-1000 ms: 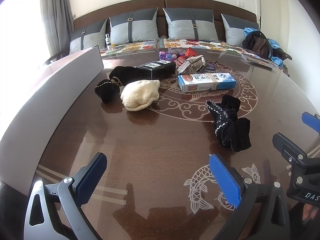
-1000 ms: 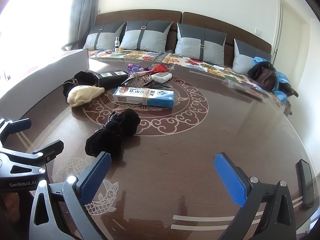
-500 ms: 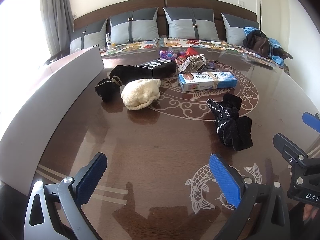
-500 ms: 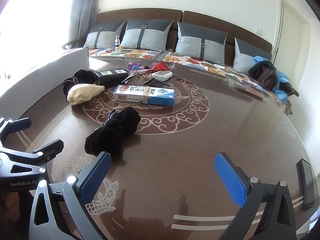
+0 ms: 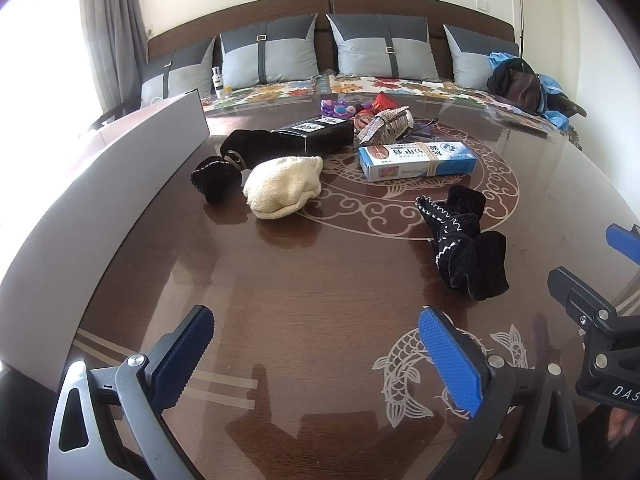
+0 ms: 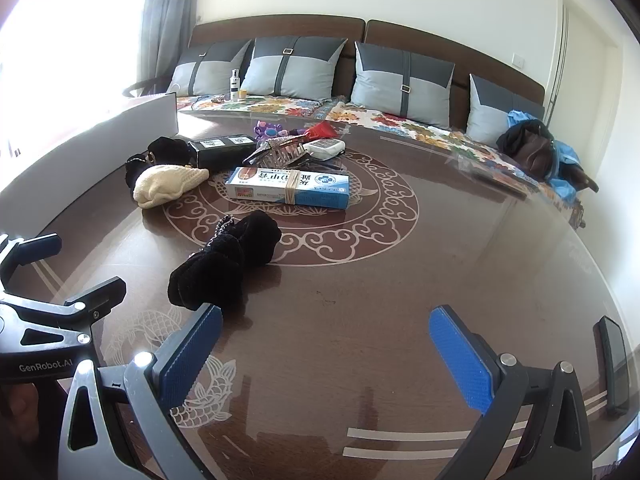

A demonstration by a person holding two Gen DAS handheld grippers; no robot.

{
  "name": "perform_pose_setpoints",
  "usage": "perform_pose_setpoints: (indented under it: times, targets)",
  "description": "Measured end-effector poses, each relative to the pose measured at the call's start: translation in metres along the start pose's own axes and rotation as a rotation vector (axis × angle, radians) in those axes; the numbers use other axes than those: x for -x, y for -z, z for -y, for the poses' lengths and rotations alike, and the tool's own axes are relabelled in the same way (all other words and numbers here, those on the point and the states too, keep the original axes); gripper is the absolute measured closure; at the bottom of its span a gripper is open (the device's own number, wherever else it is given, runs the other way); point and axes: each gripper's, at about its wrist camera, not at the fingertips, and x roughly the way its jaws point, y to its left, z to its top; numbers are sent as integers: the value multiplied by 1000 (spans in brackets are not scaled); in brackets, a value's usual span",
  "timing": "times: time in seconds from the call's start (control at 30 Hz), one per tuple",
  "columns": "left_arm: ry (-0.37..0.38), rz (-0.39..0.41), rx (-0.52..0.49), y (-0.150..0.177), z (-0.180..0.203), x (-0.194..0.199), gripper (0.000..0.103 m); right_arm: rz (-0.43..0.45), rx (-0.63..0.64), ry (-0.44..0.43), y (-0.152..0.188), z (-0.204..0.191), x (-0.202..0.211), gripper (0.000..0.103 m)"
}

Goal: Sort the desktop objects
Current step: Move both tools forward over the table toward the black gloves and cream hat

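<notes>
Slightly nearer than a second ago, both claws have crept toward the clutter, which sits a little lower in each view.

From the left wrist, the left claw (image 5: 316,354) is released, its blue pads spread wide and gripping nothing, hovering over bare surface (image 5: 320,280). Taking the blue-and-white toothpaste box (image 5: 418,160) as the landmark: the black stitched cloth (image 5: 464,248) lies just nearer than it, the cream knitted pouch (image 5: 284,188) to its left, a black box (image 5: 316,138) behind-left, and the right claw's frame shows at the far right edge.

From the right wrist, the right claw (image 6: 326,354) is likewise released and empty. The black cloth (image 6: 228,264) lies nearer than the toothpaste box (image 6: 288,186), just beyond the claw's left pad (image 6: 188,354), not touching it.
</notes>
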Motion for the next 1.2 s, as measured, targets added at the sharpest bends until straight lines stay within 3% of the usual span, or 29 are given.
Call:
perform_pose_setpoints:
  times: [0.63,1.2]
  targets:
    - [-13,-9,1,2,-4,-3,0,1,-10,-4,0,3,0,0]
    - [-52,-82,-5,6,-5,-18,0,-120,12,-29,9,-2,-21,0]
